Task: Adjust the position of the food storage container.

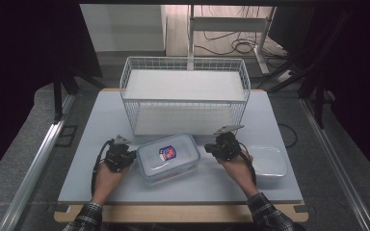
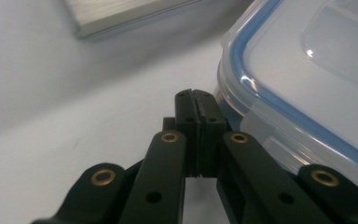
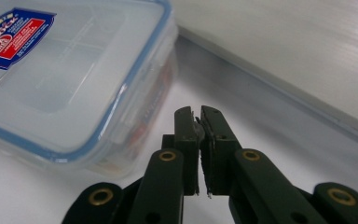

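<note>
A clear plastic box with a blue-sealed lid [image 1: 168,157] lies on the counter [image 1: 101,125], at the near middle, just in front of a white wire basket [image 1: 185,94]. The left tool [image 1: 131,156] is at 9 o'clock of the box, very close to its short side; in the left gripper view its jaws are pressed together with nothing between them, and the box rim [image 2: 279,98] stands just beside the tips. The right tool [image 1: 208,148] is at 3 o'clock of the box, near its other short side. Its jaws are almost together, only a thin slit shows, and they hold nothing. An empty clear tray [image 1: 269,161] rests at 3 o'clock of the right hand [image 1: 237,161].
</note>
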The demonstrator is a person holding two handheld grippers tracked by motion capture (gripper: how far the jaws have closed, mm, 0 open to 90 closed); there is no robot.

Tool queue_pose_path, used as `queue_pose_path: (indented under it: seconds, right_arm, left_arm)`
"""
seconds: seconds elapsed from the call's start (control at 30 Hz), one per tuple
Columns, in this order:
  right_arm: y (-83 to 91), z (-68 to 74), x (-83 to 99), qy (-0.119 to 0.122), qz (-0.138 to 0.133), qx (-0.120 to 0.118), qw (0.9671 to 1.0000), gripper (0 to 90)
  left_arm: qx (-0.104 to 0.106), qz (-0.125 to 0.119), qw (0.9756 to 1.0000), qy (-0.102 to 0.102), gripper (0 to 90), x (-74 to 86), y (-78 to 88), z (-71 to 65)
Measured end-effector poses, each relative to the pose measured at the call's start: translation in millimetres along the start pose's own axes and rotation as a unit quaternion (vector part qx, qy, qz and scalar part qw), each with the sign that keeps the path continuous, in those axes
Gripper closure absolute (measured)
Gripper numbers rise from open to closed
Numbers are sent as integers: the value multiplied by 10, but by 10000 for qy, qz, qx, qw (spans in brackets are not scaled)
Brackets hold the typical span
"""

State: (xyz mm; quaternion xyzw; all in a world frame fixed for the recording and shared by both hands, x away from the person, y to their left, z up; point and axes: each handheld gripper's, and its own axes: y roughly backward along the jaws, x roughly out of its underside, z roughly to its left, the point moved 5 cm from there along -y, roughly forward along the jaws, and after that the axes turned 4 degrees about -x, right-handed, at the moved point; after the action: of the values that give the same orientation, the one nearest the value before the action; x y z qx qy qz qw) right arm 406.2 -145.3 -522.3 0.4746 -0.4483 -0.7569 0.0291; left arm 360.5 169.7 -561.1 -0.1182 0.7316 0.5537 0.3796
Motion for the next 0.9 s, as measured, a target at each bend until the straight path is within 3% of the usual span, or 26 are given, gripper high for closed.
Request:
queue_pose_path:
  seconds: [0.17,0.2,0.33,0.43,0.63,0.77,0.9]
  right_arm:
    - [0,52,30,52,71,11,10000,868]
    - [37,59,60,130,141,72,9998,884]
    - [124,79,138,31,189,-8,9998,891]
    - [232,135,251,116,282,9,9995,893]
    - [329,206,392,144,380,-28,9992,892]
    - [371,250,499,356,536,179,9978,894]
    - [389,242,503,362,550,183,9977,893]
  left_arm:
    - [135,25,9999,-69,900,-87,-105,-106]
    - [171,21,9998,-97,900,-116,-134,-129]
    - [240,54,9996,-163,900,-143,-176,-177]
    - [261,92,9991,-324,900,-181,-224,-246]
    - [371,130,9984,-395,900,-212,-259,-329]
    - [497,164,9976,-455,900,-216,-264,-437]
    - [518,183,9974,-466,895,-196,-208,-450]
